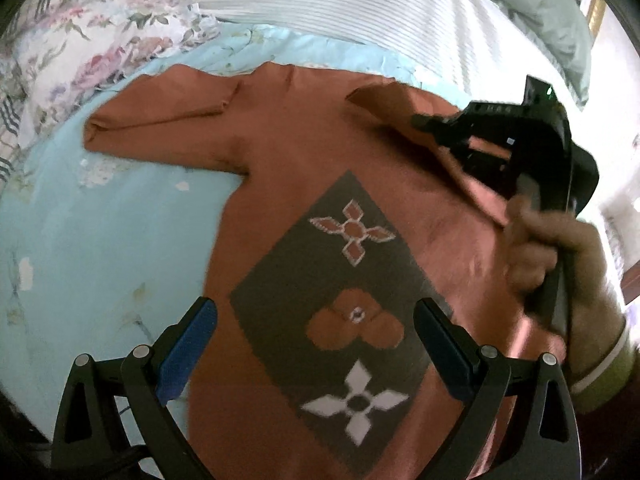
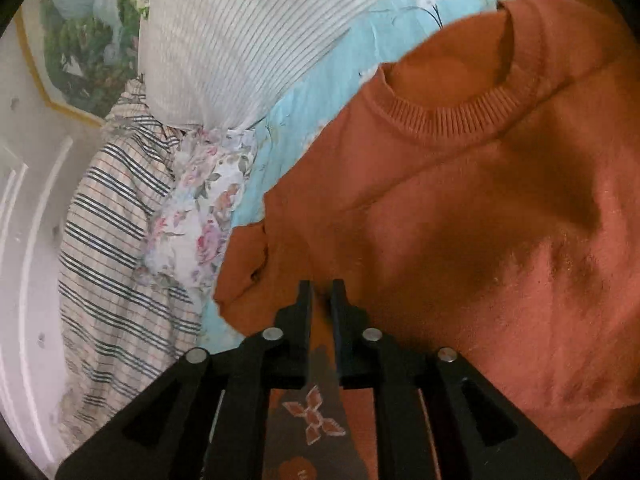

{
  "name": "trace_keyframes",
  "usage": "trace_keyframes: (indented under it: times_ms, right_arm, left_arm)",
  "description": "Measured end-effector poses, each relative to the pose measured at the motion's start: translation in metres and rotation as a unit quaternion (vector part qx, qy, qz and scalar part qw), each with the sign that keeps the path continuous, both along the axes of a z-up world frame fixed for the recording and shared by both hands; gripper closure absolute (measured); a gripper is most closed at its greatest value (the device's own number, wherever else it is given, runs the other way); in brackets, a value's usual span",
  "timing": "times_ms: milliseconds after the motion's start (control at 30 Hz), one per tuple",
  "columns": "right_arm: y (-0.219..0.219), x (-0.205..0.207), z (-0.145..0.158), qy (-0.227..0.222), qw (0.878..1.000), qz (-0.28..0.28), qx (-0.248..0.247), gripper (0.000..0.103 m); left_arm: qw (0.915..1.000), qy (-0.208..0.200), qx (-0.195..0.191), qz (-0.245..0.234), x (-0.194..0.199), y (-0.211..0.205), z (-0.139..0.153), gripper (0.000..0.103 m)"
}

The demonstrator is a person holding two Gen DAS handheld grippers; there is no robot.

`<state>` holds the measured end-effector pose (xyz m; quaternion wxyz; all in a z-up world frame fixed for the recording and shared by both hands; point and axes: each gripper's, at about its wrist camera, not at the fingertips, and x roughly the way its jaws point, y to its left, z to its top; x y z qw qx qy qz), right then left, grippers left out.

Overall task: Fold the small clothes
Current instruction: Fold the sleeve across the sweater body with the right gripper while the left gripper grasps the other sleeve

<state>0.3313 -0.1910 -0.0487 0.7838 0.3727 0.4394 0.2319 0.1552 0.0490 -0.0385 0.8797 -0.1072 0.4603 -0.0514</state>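
Left claw (image 1: 316, 344) spread wide above sweater (image 1: 288, 152), right claw (image 2: 321, 294) pinching sweater fold, fingertips buried in cloth

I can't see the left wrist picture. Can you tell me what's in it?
An orange sweater with a dark diamond patch of flower shapes lies spread on a light blue bedsheet. The left gripper hovers open over its lower half, while the right gripper lifts the far sleeve across.

Right gripper (image 2: 321, 288), jaws pinched on orange sweater (image 2: 460, 216) fold, over blue bedsheet (image 2: 320, 80)
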Motion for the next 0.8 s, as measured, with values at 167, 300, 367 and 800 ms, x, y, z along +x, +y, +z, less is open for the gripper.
trace_keyframes:
  times_ms: [167, 300, 367, 800]
  right_arm:
    - [-0.038, -0.04, 0.029, -0.044, 0.998, -0.05, -0.004, 0.067]
    - [-0.073, -0.079, 0.046, -0.052, 0.994, -0.093, -0.019, 0.067]
    - [-0.091, -0.102, 0.049, -0.051, 0.991, -0.117, -0.029, 0.067]
    - [-0.188, -0.157, 0.067, -0.039, 0.967, -0.214, -0.131, 0.06]
  left_arm:
    - [0.9995, -0.018, -0.022, -0.01, 0.04, -0.002, 0.002, 0.004]
    - [0.9981, -0.012, -0.055, -0.026, 0.1, -0.009, -0.001, 0.004]
    - [0.9973, 0.004, -0.066, -0.033, 0.131, -0.013, -0.009, 0.004]
    - [0.9975, -0.029, -0.02, -0.061, 0.182, -0.038, -0.001, 0.101]
